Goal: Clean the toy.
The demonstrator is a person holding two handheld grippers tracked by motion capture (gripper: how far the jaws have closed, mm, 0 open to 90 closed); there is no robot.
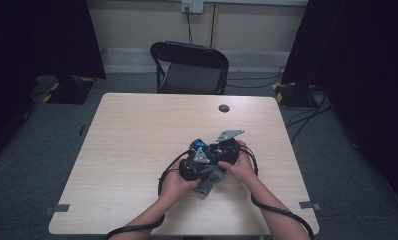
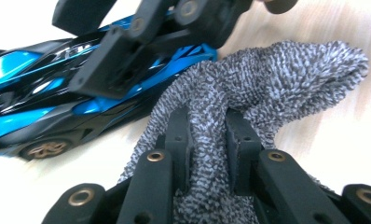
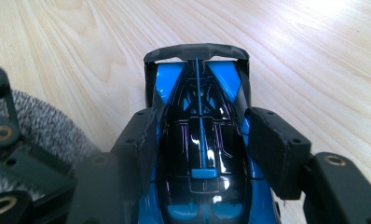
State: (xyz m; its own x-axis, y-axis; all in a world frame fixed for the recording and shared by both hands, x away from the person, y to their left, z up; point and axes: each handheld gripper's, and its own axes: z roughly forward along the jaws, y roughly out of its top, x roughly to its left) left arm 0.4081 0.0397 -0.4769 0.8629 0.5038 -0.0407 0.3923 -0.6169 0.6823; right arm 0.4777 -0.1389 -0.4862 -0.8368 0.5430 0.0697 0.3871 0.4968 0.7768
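clearly soft and light grey cloth (image 2: 267,79) pinched in left claw (image 2: 207,140), hard slippery toy car (image 3: 202,140) clamped across body by right claw (image 3: 200,144), best held at flanks.

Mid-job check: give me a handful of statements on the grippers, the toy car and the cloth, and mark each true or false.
1. The left gripper is shut on the grey cloth. True.
2. The right gripper holds the cloth. False: its jaws straddle the blue and black toy car.
3. The toy car is red. False: it is blue and black.
4. A folding chair stands beyond the table. True.
5. The cloth is folded flat. False: it is bunched.
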